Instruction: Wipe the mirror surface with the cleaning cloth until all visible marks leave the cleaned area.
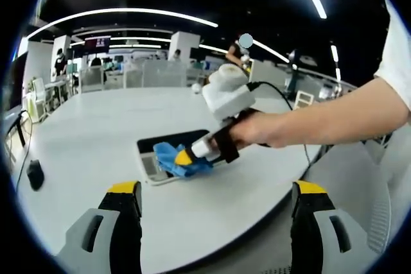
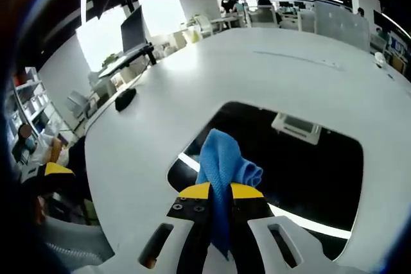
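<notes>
A rectangular mirror (image 1: 168, 142) with a white frame lies flat on the white table (image 1: 96, 133). In the right gripper view the mirror (image 2: 308, 171) reflects the dark ceiling. My right gripper (image 2: 220, 192) is shut on a blue cleaning cloth (image 2: 223, 158), which rests on the mirror's near-left part. From the left gripper view, the right gripper (image 1: 187, 156), held by a person's hand (image 1: 263, 129), presses the blue cloth (image 1: 174, 160) onto the mirror's front edge. My left gripper (image 1: 217, 194) hangs open above the table's near edge, short of the mirror, holding nothing.
A black computer mouse (image 1: 35, 174) lies at the table's left side, also visible as the mouse (image 2: 125, 99) beyond the mirror. A monitor (image 2: 133, 30) stands on a desk behind. Office desks and people fill the background. A cable (image 1: 308, 152) trails off the table's right.
</notes>
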`<state>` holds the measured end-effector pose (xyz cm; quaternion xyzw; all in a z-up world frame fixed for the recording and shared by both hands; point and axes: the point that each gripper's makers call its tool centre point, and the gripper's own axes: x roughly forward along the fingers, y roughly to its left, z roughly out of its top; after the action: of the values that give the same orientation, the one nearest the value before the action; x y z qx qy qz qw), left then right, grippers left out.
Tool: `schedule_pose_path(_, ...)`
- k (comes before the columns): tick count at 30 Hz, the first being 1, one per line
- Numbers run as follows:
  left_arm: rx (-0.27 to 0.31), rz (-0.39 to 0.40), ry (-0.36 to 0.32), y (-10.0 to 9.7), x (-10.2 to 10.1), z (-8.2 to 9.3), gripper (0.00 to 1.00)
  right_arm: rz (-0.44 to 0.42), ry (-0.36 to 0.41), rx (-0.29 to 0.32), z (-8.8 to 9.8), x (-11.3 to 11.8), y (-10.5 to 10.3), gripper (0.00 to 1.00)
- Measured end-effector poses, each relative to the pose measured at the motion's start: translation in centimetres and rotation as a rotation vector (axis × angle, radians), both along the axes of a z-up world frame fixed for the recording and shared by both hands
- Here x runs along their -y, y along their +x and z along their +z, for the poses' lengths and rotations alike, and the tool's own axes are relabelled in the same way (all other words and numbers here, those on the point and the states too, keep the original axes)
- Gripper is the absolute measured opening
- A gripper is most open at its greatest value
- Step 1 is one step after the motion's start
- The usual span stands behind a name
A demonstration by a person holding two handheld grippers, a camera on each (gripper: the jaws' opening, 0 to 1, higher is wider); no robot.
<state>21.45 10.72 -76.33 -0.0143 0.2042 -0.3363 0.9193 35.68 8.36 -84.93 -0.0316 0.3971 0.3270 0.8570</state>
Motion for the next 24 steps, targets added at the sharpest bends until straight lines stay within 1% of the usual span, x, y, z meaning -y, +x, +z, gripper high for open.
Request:
schedule_pose_path(18,0.001,-0.011,-0.017,0.0,0.2,0.1,0.98,0.035,0.015,-0.008,0.0,-1.9,-0.3,0.04)
schedule_pose_path(24,0.002,-0.015,-0.018,-0.1,0.3,0.1,0.98,0.039,0.013,-0.01,0.0,-2.1,-0.3,0.04)
